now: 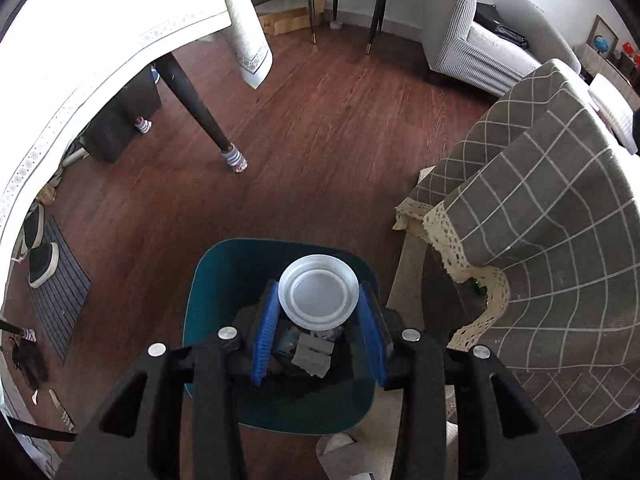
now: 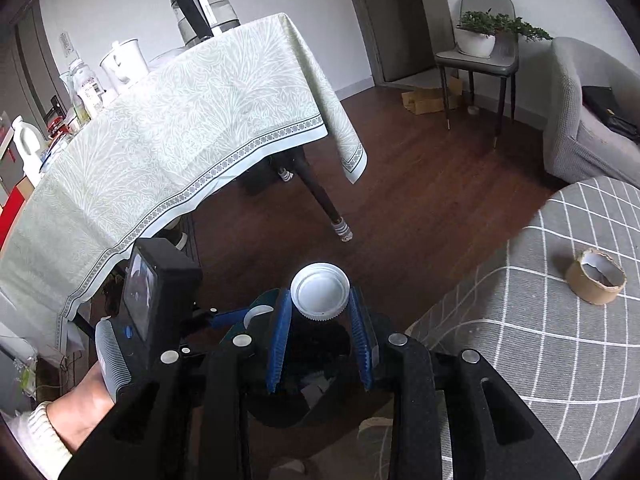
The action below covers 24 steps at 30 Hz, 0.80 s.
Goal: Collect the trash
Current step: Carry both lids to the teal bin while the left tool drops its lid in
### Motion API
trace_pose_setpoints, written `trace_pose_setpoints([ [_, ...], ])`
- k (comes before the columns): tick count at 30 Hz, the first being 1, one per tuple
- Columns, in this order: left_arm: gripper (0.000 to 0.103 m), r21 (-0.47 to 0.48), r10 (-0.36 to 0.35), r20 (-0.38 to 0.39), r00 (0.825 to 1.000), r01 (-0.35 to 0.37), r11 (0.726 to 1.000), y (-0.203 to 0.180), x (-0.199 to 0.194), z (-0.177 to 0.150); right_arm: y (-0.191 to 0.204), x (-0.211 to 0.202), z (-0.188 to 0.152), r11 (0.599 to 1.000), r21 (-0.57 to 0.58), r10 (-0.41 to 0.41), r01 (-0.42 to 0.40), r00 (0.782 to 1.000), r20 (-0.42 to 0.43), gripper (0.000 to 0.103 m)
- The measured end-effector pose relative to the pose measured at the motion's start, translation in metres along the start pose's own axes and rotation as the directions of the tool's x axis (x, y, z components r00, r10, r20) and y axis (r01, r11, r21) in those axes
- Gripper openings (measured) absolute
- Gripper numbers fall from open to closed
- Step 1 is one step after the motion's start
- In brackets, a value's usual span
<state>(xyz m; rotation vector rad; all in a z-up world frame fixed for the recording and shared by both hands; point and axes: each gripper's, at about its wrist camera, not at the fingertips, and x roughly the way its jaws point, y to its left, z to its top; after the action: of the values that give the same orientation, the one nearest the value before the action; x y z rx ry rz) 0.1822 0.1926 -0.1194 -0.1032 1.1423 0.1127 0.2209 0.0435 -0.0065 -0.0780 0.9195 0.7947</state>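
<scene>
My left gripper (image 1: 319, 296) is shut on a round white plastic lid (image 1: 319, 293) and holds it over a teal trash bin (image 1: 204, 292) on the floor. Grey crumpled scraps (image 1: 314, 354) lie inside the bin. My right gripper (image 2: 320, 302) is shut on a white ribbed bottle cap (image 2: 320, 291), held above the same dark bin (image 2: 320, 396). The left gripper (image 2: 256, 314) with its lid edge shows just left of it in the right wrist view. A brown tape roll core (image 2: 596, 282) lies on the grey checked cloth (image 2: 540, 320).
A table with a pale green cloth (image 2: 180, 128) stands to the left, with a kettle (image 2: 204, 8), jug and bottles on it. Its leg (image 1: 200, 112) stands on the wood floor. A grey sofa (image 1: 480, 40), a chair (image 2: 476, 60) with a plant and shoes (image 1: 40, 256) are around.
</scene>
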Motion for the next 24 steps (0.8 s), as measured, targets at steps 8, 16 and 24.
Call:
trace_pose_setpoints([
  [8, 0.042, -0.069, -0.035, -0.093, 0.995, 0.029, 0.997, 0.035, 0.026, -0.018, 0.022, 0.038, 0.003, 1.000, -0.023, 0.018, -0.019, 0.999, -0.049, 0.030],
  [16, 0.042, -0.070, -0.037, -0.211, 0.977, 0.023, 0.997, 0.055, 0.062, -0.038, 0.036, 0.080, -0.002, 0.999, -0.024, 0.018, -0.021, 0.994, -0.112, 0.030],
  [24, 0.050, -0.067, -0.067, -0.274, 0.959, 0.051, 0.996, 0.069, 0.075, -0.058, 0.039, 0.121, -0.014, 1.000, -0.013, 0.006, -0.008, 0.981, -0.192, 0.030],
])
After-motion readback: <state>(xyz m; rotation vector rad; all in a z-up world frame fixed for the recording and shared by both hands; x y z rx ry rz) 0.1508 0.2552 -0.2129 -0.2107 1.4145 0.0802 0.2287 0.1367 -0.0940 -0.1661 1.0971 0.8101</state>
